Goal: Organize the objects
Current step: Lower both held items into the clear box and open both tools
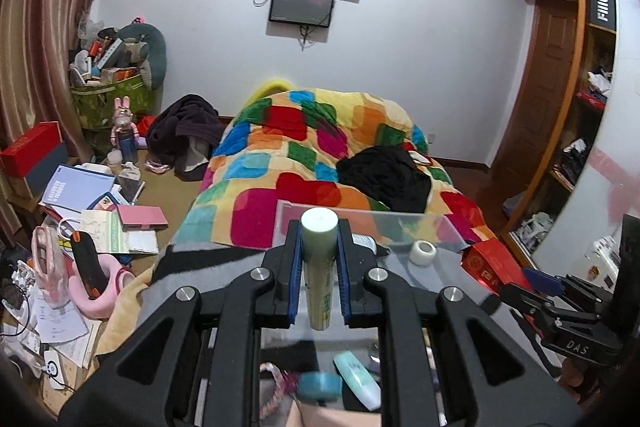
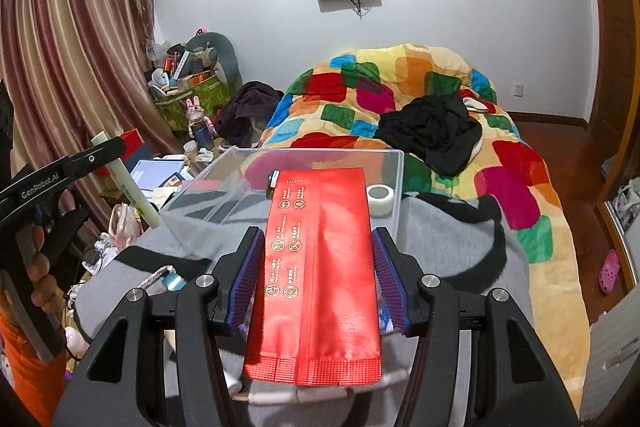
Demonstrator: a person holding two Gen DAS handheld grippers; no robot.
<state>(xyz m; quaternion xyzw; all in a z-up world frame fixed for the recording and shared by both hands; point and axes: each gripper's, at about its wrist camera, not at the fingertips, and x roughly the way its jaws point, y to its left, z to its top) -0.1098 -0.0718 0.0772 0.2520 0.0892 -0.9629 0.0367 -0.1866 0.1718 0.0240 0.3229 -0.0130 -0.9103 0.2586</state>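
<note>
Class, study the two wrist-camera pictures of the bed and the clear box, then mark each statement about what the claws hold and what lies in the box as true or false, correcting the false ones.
1. The left claw is closed on a pale green tube. True.
2. The right claw holds a roll of tape. False: it grips a red foil pouch; the white tape roll sits inside the clear plastic box.
3. The clear plastic box rests on the bed, on a grey and black blanket. True.
4. The black garment lies inside the box. False: it lies on the colourful quilt beyond the box.
5. Two screens hang on the far wall. True.
</note>
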